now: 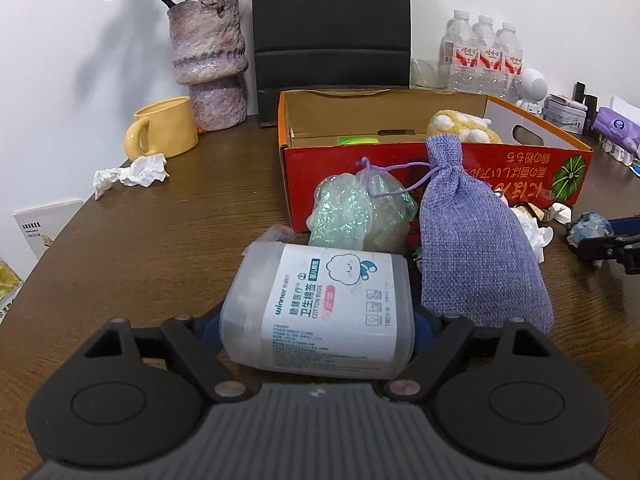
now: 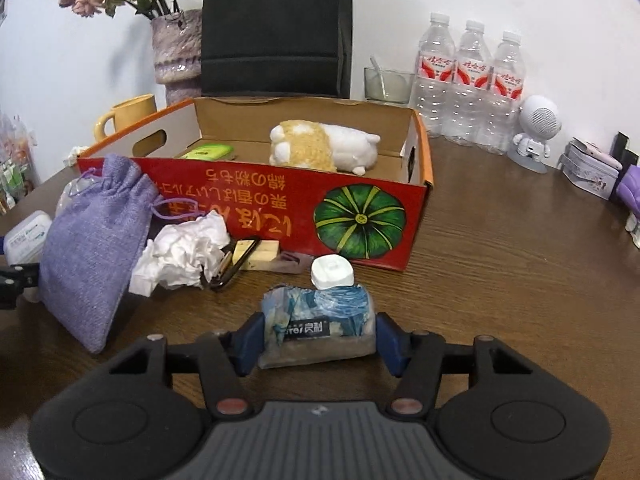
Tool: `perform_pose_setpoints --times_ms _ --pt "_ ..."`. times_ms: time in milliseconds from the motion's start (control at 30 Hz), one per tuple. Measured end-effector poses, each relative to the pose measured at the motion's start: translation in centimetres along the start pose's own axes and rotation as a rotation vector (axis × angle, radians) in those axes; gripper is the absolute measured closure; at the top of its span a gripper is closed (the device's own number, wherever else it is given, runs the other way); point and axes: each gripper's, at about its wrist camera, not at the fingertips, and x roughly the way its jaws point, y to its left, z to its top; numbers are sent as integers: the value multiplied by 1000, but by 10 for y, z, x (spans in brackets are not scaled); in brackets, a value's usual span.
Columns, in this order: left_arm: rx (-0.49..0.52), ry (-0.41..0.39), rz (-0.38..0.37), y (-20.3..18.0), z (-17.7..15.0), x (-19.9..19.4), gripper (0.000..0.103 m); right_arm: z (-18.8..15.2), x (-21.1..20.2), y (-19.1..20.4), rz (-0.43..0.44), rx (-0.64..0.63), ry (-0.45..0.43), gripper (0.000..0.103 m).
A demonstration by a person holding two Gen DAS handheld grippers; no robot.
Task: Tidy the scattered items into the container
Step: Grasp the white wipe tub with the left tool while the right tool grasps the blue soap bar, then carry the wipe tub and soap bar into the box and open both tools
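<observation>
My left gripper (image 1: 318, 320) is shut on a translucent cotton bud box (image 1: 320, 312), close in front of the red cardboard box (image 1: 440, 184). A purple burlap pouch (image 1: 480, 248) and a green glittery mesh bag (image 1: 360, 212) lie between them. My right gripper (image 2: 318, 338) is shut on a blue-and-white packet (image 2: 318, 326), in front of the red cardboard box (image 2: 260, 204). Inside the box lie a plush toy (image 2: 320, 150) and a green item (image 2: 208, 152). A white cap (image 2: 332, 272), crumpled tissue (image 2: 184, 256), a small block (image 2: 260, 254) and the pouch (image 2: 92, 248) lie on the table.
A yellow mug (image 1: 164, 130), a vase with flowers (image 1: 208, 64) and crumpled tissue (image 1: 132, 174) stand at the left. Three water bottles (image 2: 468, 84), a glass (image 2: 388, 84), a white robot figure (image 2: 536, 132) and tins (image 2: 592, 168) stand at the right. A black chair back (image 2: 276, 28) is behind the box.
</observation>
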Motion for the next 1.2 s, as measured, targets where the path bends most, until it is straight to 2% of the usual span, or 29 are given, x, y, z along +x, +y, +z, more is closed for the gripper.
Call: perform_pose_setpoints --times_ms 367,533,667,767,833,933,1033,1133,1200 --pt "-36 -34 11 3 -2 -11 20 -6 -13 -3 1 45 -21 45" --pt "-80 -109 27 17 5 -38 20 1 -35 -5 16 67 -82 46" --pt "-77 -212 25 31 34 -67 20 27 -56 -10 41 63 -159 45" --pt "-35 -294 2 30 73 -79 20 61 -64 -9 59 14 -212 45" --pt "-13 -319 -31 25 102 -77 20 86 -59 -6 54 -26 -223 45" --pt "-12 -272 -75 14 145 -51 20 122 -31 -6 29 -73 -176 45" --pt "-23 -147 -101 2 178 -5 20 148 9 -7 -5 -132 -79 45" --pt "-15 -39 -83 -7 192 39 20 159 46 -10 -58 -169 8 45" --pt "-12 16 -70 -13 196 66 20 163 69 -12 -55 -174 65 45"
